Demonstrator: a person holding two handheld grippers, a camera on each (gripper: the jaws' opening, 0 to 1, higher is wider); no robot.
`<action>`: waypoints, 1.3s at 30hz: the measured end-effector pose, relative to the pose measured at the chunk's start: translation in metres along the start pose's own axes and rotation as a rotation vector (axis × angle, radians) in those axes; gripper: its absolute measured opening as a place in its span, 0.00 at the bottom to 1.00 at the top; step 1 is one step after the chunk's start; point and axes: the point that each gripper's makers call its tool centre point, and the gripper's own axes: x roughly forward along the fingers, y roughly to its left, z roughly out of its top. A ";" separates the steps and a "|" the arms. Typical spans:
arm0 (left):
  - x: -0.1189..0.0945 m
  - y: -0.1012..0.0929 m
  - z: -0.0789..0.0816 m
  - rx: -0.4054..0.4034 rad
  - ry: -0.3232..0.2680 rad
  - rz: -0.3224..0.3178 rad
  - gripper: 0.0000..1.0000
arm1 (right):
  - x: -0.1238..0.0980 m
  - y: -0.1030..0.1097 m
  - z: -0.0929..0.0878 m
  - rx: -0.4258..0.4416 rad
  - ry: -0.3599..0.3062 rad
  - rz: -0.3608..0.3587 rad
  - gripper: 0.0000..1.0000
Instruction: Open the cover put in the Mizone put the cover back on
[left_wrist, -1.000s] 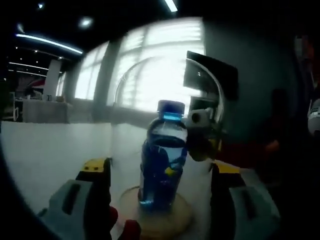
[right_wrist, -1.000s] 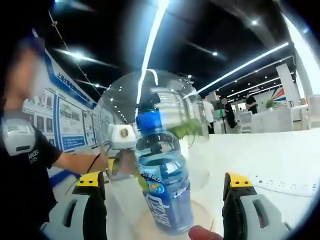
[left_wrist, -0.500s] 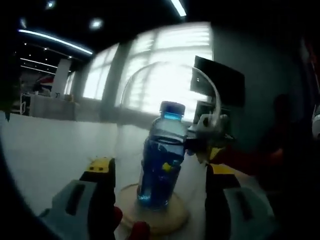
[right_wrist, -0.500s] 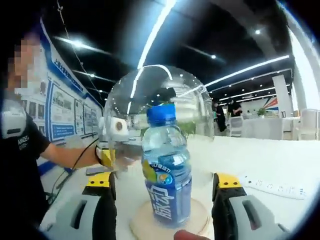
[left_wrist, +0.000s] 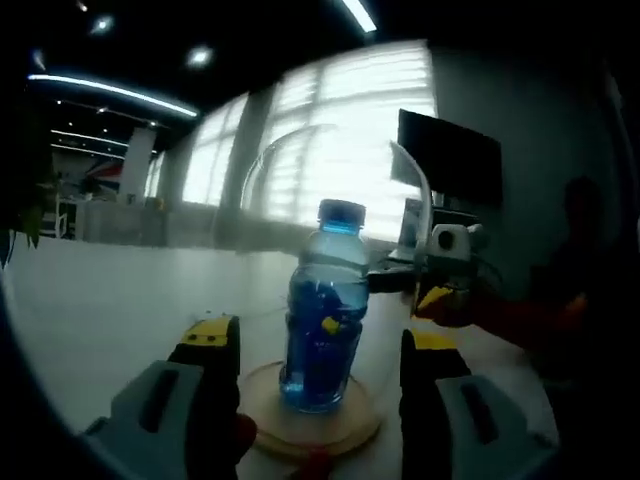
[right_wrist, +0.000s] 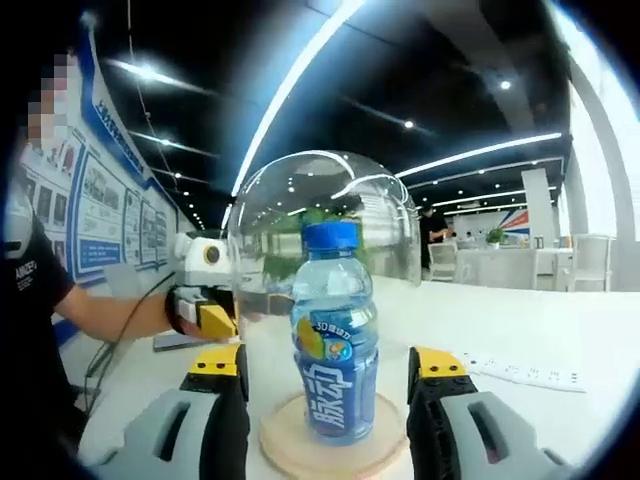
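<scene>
On one wooden base (right_wrist: 330, 450) stands one bottle (right_wrist: 335, 330) (blue-capped, upright).

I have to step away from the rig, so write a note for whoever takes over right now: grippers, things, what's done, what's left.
Left gripper: jaws open either side of the Mizone bottle.
Right gripper: jaws open, same.
The bottle stands upright, capped, on the round wooden base.
Glass cover is off the base, raised beside the bottle. Another gripper sits at its rim, hold unclear.
Done: cover off, bottle in.
Left: set the cover back over the bottle.
</scene>
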 end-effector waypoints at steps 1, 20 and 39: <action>-0.002 0.001 0.002 -0.002 -0.004 0.007 0.50 | -0.001 0.000 0.000 0.005 -0.002 -0.004 0.52; -0.032 -0.019 -0.001 0.116 -0.013 0.149 0.33 | -0.039 0.013 0.002 -0.053 -0.020 -0.101 0.44; -0.084 -0.027 0.001 -0.003 -0.179 0.237 0.29 | -0.090 0.042 -0.011 -0.076 -0.033 -0.189 0.43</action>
